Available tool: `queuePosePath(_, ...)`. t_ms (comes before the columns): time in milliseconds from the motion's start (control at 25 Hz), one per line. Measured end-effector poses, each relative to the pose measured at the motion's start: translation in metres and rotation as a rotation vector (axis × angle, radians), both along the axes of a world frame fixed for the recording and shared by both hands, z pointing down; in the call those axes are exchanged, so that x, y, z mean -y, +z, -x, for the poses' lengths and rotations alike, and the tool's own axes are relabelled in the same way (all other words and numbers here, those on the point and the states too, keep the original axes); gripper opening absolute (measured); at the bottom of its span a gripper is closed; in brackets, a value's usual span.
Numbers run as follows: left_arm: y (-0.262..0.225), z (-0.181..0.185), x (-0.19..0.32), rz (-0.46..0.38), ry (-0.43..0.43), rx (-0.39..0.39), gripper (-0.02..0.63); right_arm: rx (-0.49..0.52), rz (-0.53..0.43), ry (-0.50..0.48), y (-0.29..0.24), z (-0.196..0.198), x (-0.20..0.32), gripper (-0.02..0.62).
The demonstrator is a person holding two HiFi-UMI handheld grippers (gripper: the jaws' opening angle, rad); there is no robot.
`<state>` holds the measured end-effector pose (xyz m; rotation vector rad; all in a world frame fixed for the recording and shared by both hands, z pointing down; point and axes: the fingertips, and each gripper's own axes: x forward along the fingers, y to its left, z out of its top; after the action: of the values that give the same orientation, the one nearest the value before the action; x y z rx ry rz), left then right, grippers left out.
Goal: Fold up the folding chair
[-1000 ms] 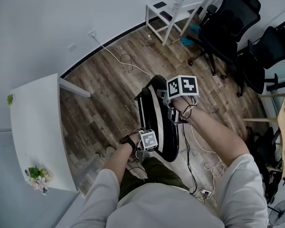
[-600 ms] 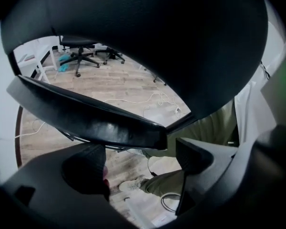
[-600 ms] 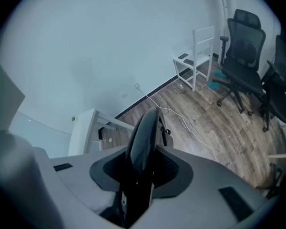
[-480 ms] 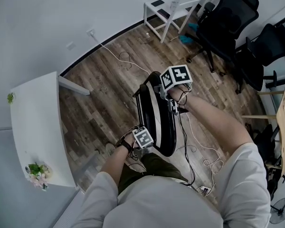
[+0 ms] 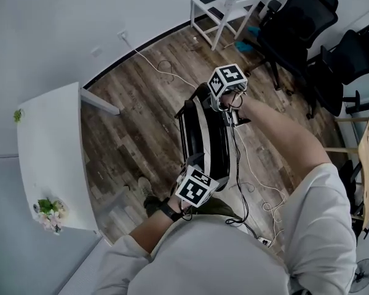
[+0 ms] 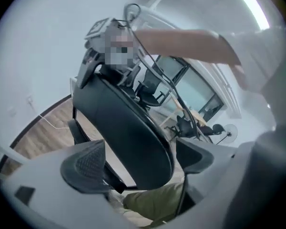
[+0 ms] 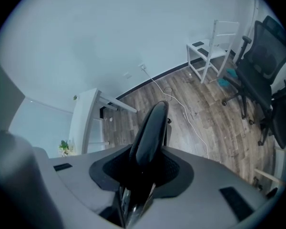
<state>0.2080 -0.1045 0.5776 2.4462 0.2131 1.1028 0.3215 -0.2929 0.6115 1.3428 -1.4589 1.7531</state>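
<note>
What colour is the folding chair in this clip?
The folding chair is black, with a slight sheen. It shows best in the left gripper view.

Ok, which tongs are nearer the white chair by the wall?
Right. The right tongs grip the folding chair's far end, toward the white chair; the left tongs sit at its near end.
</note>
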Motion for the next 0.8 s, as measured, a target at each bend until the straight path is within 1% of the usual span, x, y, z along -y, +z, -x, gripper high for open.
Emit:
queuePosePath(80,0.005,-0.007,-0.008,-0.080,-0.004,0.036,0.451,0.014,0.009,0.001,0.000,0.003,0.001,0.135)
queuePosePath(160,0.011,-0.016,-0.011,-0.137,-0.017,0.065,0.453,0.016,0.014,0.003,0.000,0.006,0.003,0.137)
queuePosePath(240,0.012,-0.027,-0.010,-0.182,-0.043,0.086,0.453,0.008,0.012,0.008,-0.001,0.006,0.004,0.135)
queuePosePath(400,0.017,-0.048,-0.001,-0.306,-0.099,0.121,0.453,-0.001,0.000,0.039,-0.003,0.006,0.007,0.135)
queuePosePath(520,0.029,-0.051,0.006,-0.324,-0.121,0.149,0.451,-0.047,-0.007,0.037,-0.002,0.011,0.009,0.112)
queuePosePath(600,0.029,-0.046,0.009,-0.325,-0.124,0.153,0.445,-0.065,-0.009,0.041,-0.002,0.013,0.011,0.110)
queuePosePath(720,0.026,-0.034,0.019,-0.327,-0.136,0.176,0.410,-0.069,-0.019,0.050,-0.004,0.022,0.017,0.114)
queuePosePath(800,0.022,-0.021,0.029,-0.313,-0.150,0.183,0.388,-0.075,-0.021,0.047,-0.006,0.034,0.025,0.114)
